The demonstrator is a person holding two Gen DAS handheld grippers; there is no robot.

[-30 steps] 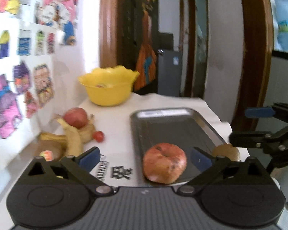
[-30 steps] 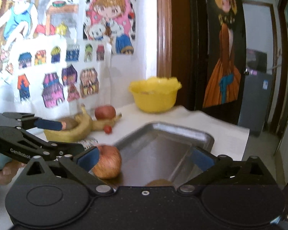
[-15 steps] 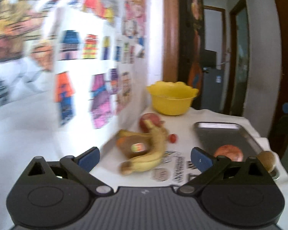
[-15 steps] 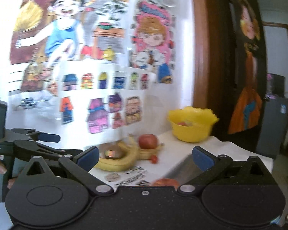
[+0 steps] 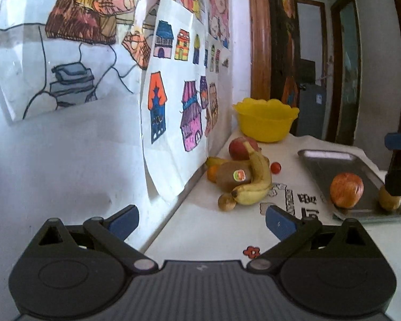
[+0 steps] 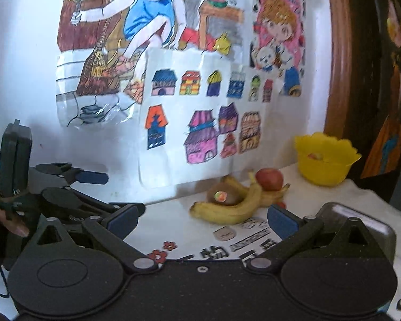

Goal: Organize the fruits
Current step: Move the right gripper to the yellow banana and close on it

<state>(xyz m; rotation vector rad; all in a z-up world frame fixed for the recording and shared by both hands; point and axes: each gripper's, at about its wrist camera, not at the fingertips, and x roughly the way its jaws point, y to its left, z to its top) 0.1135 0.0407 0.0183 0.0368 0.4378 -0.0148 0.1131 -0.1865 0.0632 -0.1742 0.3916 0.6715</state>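
A pile of fruit lies by the wall: a banana [image 5: 255,184] [image 6: 227,210], a brown kiwi with a sticker [image 5: 231,176] [image 6: 223,195], a red apple [image 5: 242,147] [image 6: 269,178], a small orange [image 5: 212,173] and a cherry tomato [image 5: 276,167]. A metal tray [image 5: 331,160] [image 6: 361,218] holds an apple [image 5: 346,190] and a kiwi [image 5: 387,198]. My left gripper [image 5: 201,220] is open and empty, back from the pile. My right gripper [image 6: 203,218] is open and empty, also back from the pile.
A yellow bowl [image 5: 266,120] [image 6: 326,159] stands at the far end of the white table [image 5: 214,238], with something small inside. Drawings [image 5: 171,123] hang on the wall to the left. A door frame [image 5: 259,40] stands behind the bowl.
Both grippers have pulled back and turned left toward the wall. The tray with the apple has shifted from centre to the right edge of the left wrist view.
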